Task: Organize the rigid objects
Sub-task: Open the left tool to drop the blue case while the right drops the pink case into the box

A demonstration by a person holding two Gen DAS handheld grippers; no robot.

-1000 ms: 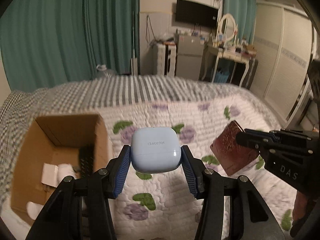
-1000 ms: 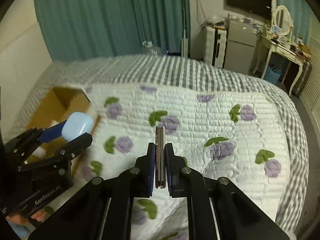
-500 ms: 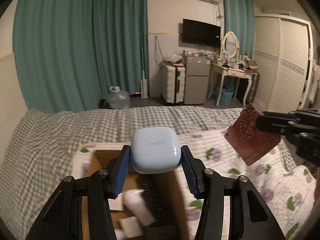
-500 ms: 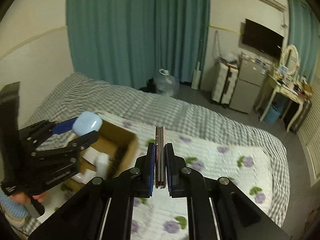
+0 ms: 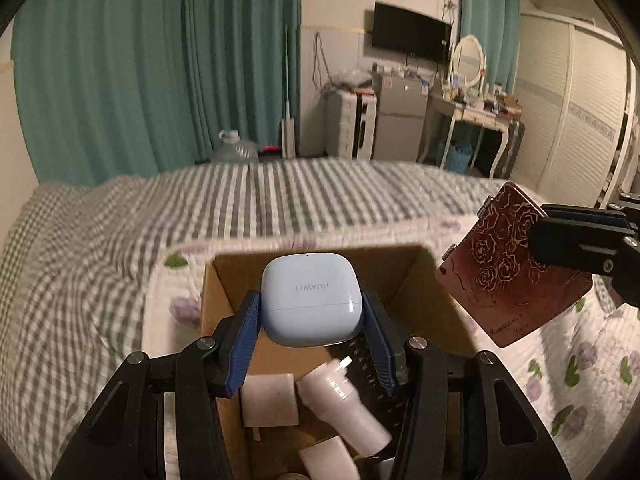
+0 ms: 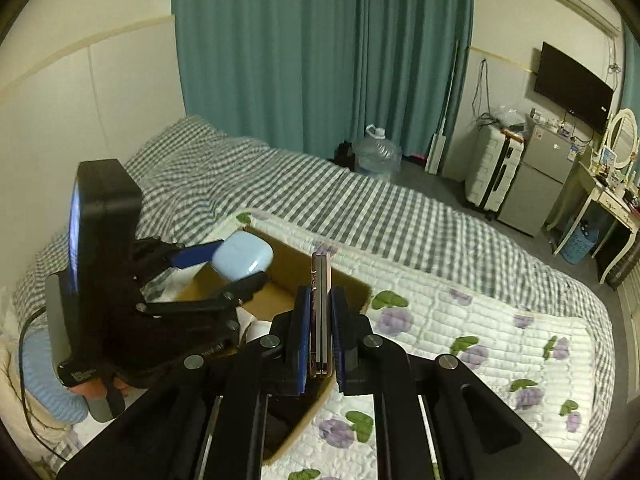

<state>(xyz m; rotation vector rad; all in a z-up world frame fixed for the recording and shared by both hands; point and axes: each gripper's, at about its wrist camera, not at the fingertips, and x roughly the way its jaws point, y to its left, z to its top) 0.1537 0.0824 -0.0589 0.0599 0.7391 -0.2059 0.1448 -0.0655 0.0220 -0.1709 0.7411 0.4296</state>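
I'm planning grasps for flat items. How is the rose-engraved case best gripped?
Across its two broad faces, near one edge, as the right gripper grips the case now: it is thin and flat, so the pads seat fully.

cardboard box (image 5: 224,300) bottom cut off, checked bedcover (image 5: 280,196) blurred, box contents part hidden

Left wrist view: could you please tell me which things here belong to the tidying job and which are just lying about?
Job:
earbud case in left gripper
rose-patterned case in right gripper
cardboard box
white bottle in box

Lying about:
water jug
suitcase
television
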